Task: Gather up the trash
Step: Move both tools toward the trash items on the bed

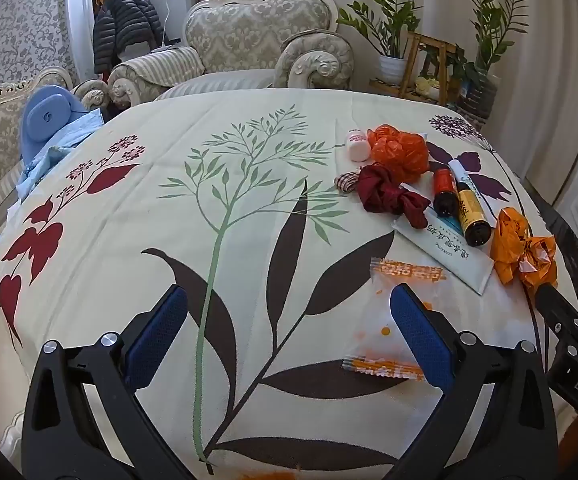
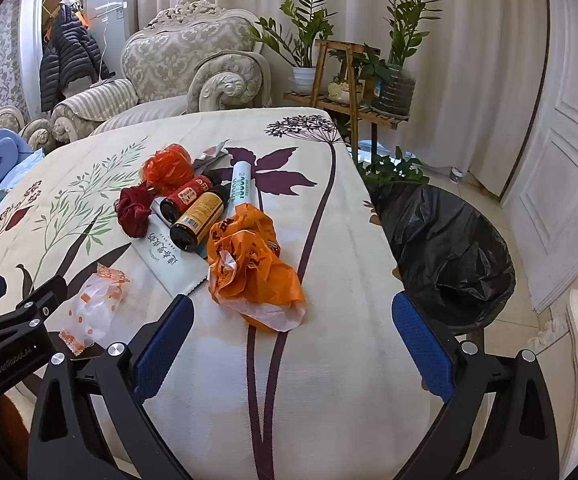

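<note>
The worktop (image 2: 329, 360) is covered with a pale cloth printed with leaves and flowers. Beside its right edge, lower than the surface, stands a bin lined with a black bag (image 2: 449, 248); this is probably where the trash must go.

The trash lies in a loose group on the right half of the worktop. Largest is a flat white packet (image 2: 169, 260) with printed characters, its long axis running diagonally away from the camera. On it rest two dark bottles (image 2: 197, 216) and a white tube (image 2: 243, 184), all with about the same direction. Behind them are a red-orange crumpled bag (image 2: 167, 168) and a dark red scrunchie (image 2: 133, 210).

Nearest are two light pieces. The crumpled orange bag (image 2: 255, 268) lies straight ahead of the right tongs (image 2: 293, 344), slightly to the left of their middle line, near but not touching. The clear wrapper with orange print (image 1: 393, 320) lies under the right finger (image 1: 421, 340) of the left tongs (image 1: 289, 340), so it is off to the right of their gap, not between the fingers.

Both tongs are spread wide and hold nothing. In my judgement the right hand is better placed for the orange bag, and it is also the one nearer to the bin.
</note>
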`<state>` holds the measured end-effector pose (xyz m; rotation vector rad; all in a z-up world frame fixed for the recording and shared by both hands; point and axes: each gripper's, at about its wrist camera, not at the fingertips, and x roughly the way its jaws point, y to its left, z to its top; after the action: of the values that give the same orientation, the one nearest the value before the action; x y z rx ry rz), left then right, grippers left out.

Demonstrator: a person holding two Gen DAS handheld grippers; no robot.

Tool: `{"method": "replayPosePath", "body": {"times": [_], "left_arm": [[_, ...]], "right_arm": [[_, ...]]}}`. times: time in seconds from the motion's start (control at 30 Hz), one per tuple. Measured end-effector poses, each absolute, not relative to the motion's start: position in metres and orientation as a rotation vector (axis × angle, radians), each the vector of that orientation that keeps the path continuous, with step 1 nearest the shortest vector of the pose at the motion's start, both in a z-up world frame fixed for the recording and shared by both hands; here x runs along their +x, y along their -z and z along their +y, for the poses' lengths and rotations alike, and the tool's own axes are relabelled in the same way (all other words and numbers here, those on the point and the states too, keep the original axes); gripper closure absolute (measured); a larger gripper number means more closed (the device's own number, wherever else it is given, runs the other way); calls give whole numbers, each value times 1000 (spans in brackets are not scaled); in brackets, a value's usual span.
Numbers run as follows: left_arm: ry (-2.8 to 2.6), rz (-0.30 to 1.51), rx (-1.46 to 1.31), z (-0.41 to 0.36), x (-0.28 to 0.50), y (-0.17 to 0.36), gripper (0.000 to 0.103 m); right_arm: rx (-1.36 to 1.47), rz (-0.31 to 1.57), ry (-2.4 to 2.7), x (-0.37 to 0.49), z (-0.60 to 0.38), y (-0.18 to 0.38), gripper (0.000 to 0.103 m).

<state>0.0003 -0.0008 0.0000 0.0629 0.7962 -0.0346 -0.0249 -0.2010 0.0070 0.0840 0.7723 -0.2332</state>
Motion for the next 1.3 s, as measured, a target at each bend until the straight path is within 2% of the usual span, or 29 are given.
{"method": "replayPosePath", "body": {"times": [1.3], "left_arm": [[57,787,49,0,0,-5,4]], "right_arm": [[89,762,238,-28,-206,-14,6]]}}
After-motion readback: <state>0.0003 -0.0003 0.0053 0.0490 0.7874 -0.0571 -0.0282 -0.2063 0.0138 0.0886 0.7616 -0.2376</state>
